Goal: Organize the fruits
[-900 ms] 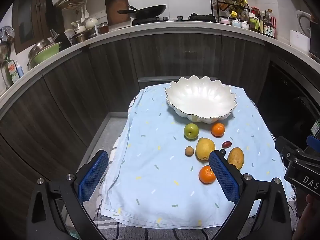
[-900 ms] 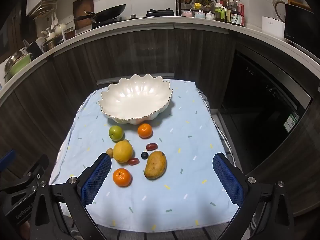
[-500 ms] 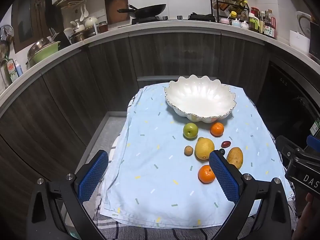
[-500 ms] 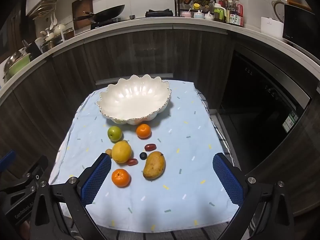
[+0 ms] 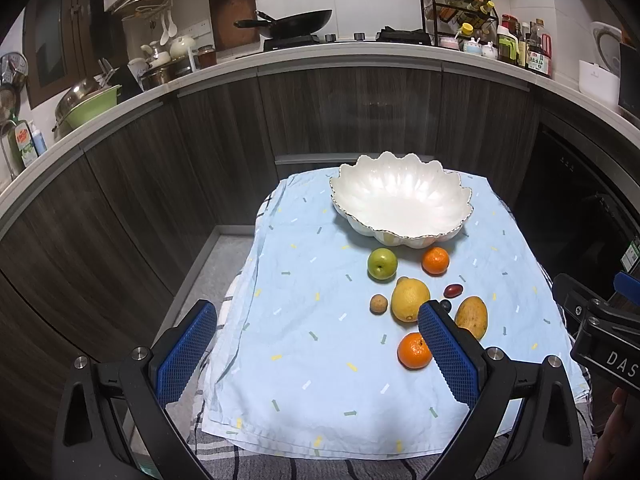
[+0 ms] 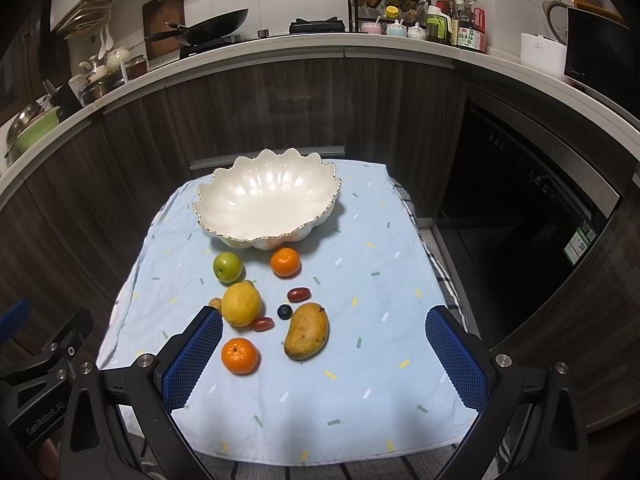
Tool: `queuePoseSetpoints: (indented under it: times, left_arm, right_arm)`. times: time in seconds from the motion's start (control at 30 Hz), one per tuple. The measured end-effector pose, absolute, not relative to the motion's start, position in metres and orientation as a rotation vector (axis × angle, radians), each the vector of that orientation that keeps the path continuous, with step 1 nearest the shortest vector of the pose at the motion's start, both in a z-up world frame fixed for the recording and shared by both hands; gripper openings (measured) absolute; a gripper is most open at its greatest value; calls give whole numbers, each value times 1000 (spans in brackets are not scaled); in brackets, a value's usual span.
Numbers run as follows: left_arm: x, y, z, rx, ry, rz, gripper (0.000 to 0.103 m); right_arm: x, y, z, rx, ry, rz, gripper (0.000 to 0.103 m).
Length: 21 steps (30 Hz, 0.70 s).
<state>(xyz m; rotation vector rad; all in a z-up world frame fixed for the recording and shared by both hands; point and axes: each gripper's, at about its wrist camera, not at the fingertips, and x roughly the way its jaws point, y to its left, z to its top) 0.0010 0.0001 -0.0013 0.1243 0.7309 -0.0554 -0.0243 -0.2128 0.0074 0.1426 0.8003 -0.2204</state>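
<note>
An empty white scalloped bowl [image 5: 400,200] [image 6: 268,204] stands at the far end of a light blue cloth [image 5: 320,320]. In front of it lie a green apple [image 6: 227,267], two oranges [image 6: 285,262] [image 6: 239,355], a lemon [image 6: 241,304], a mango [image 6: 307,331], two red dates [image 6: 299,294], a blueberry [image 6: 284,311] and a small brown fruit [image 5: 377,304]. My left gripper [image 5: 316,356] is open and empty, near the cloth's near left. My right gripper [image 6: 326,360] is open and empty, above the near fruits.
The small table stands before dark curved cabinets [image 5: 360,112]. The counter above carries a wok [image 5: 296,24], a spice rack [image 5: 456,16], bottles and pots. A dark appliance front [image 6: 520,208] is on the right. A checked cloth [image 5: 280,468] lies under the blue one.
Both grippers have drifted slightly; the bowl and fruit sit a little higher and further left in the views. Nothing on the cloth has moved.
</note>
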Motion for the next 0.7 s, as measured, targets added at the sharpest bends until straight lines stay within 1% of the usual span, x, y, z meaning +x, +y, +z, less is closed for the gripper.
queuePoseSetpoints:
  times: [0.7]
  left_arm:
    - [3, -1, -1, 127, 732, -54, 102]
  right_arm:
    - [-25, -216, 9, 140, 799, -226, 103]
